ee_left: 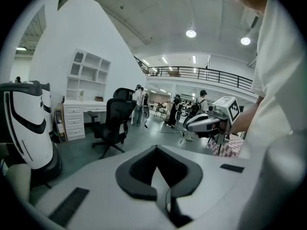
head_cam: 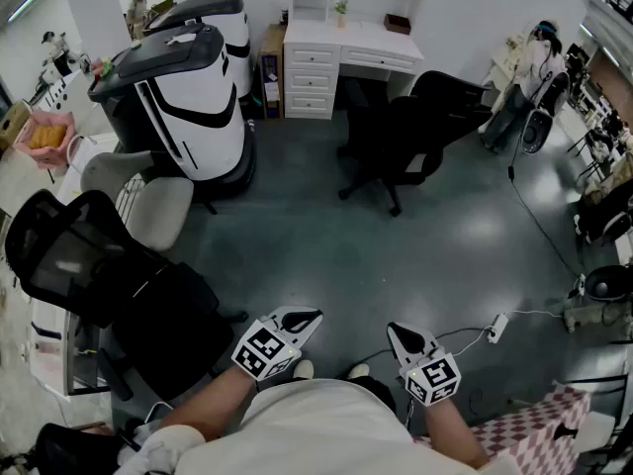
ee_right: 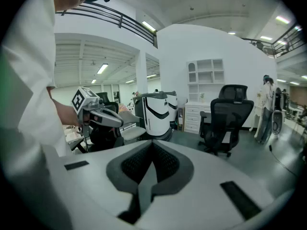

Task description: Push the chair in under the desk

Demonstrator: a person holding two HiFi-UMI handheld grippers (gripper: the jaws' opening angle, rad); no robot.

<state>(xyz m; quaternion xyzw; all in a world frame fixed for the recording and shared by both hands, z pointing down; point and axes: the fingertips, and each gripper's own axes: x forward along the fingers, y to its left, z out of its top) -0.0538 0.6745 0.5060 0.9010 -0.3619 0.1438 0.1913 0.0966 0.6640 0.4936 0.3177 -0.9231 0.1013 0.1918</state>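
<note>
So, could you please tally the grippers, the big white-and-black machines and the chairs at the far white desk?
Grippers: 2, left gripper, right gripper
Machines: 2, near machine, far machine
Chairs: 1, black chair
Total: 5

In my head view the black chair (head_cam: 406, 137) blocks the kneehole of the desk (head_cam: 351, 47), so I can't see under it. The plant (head_cam: 341, 9) and brown box (head_cam: 398, 24) on top are too small to detail. My torso hides my feet; only the shoe tips (head_cam: 304, 369) show. My forearms (head_cam: 203, 404) run off the bottom edge, and the checked cloth (head_cam: 539, 428) is cut by the corner. In the left gripper view the white machine (ee_left: 24, 128) is cut at the left, my shirt (ee_left: 283, 104) blocks the right, and the people (ee_left: 175, 110) far back are too small to read. In the right gripper view my shirt covers the left side.
</note>
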